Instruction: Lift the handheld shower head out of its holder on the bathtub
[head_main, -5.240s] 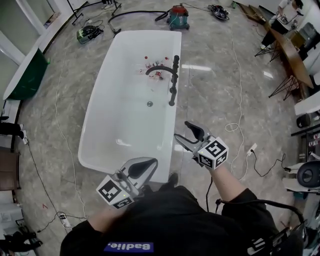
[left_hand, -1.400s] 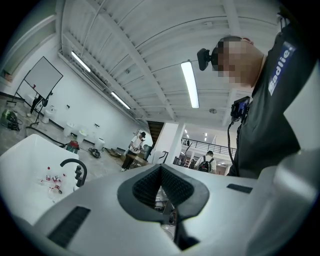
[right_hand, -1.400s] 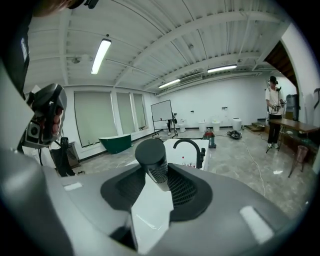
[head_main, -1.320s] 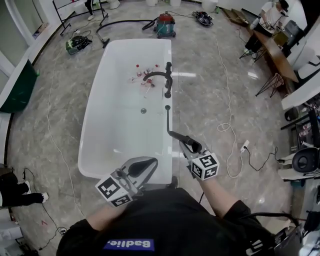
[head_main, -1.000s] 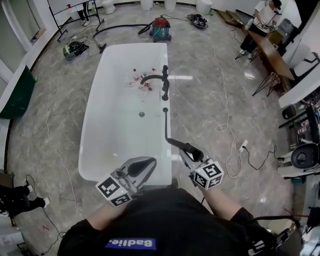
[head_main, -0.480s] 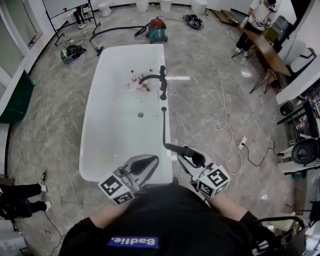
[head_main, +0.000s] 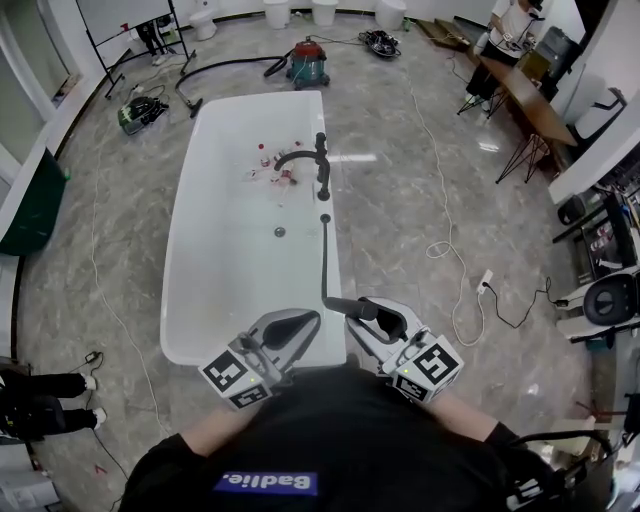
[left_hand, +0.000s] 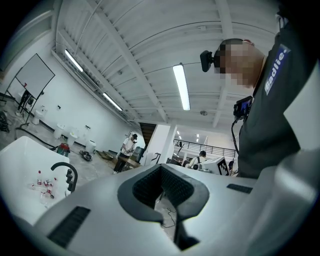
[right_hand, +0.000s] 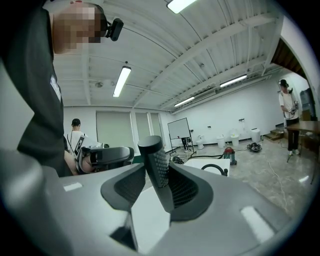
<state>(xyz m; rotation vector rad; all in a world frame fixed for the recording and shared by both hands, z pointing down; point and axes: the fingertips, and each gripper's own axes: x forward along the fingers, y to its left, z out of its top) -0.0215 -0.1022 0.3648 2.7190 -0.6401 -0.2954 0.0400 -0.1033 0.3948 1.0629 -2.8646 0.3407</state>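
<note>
**Handheld shower head** (right_hand: 156, 165): black, gripped crosswise by its ribbed handle between the closed jaws of the right gripper (head_main: 376, 316). It appears above the near right corner of the bathtub (head_main: 190, 300), clear of its holder. Its black hose (head_main: 324, 255) runs along the tub's right rim to a fitting (head_main: 325, 218) just short of the black faucet column (head_main: 321, 165) (the holder itself cannot be told apart from this column).

**Left gripper** (head_main: 287, 328): jaws together on nothing, at the tub's near edge.

**Step in hand, by judgement:** the lift-out looks complete. What remains calls for a steady grip and some slack in the hose.

**Writing:** a blue patch on the person's black top (head_main: 330, 440) bears white lettering. The marker cubes show only square patterns.

**Small bottles** (head_main: 268, 160) lie toward the tub's far end.
</note>
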